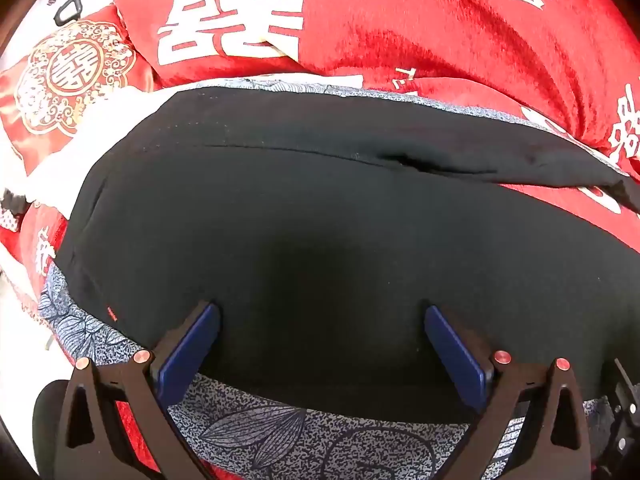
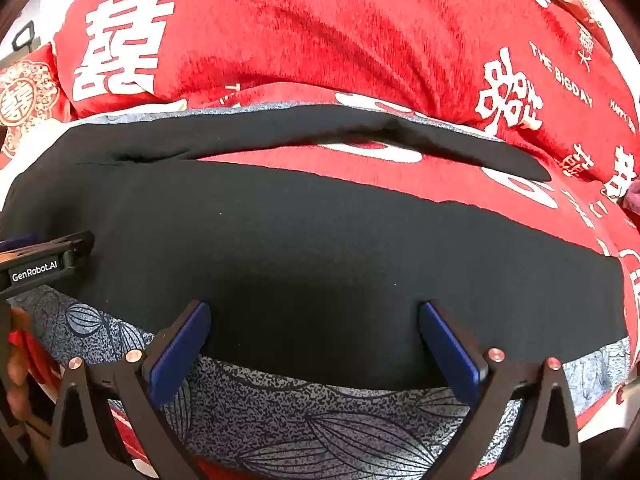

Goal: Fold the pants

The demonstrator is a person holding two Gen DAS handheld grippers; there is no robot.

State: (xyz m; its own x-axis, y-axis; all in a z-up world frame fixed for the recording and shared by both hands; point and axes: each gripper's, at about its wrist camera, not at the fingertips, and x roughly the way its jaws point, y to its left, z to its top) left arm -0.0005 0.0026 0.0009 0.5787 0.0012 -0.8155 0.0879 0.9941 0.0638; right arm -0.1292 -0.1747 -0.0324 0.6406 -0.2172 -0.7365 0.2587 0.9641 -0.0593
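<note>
Left wrist view: low and close over the black pants, facing forward between spread blue fingers. Right wrist view: same pose, same nearness. Shared ahead of both fingers: pants, red blanket. Left gripper visible left of right fingers.

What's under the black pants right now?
The black pants lie on a grey leaf-print cloth, showing along their near edge, and on the red blanket between the legs. What lies beneath their middle is covered.
</note>
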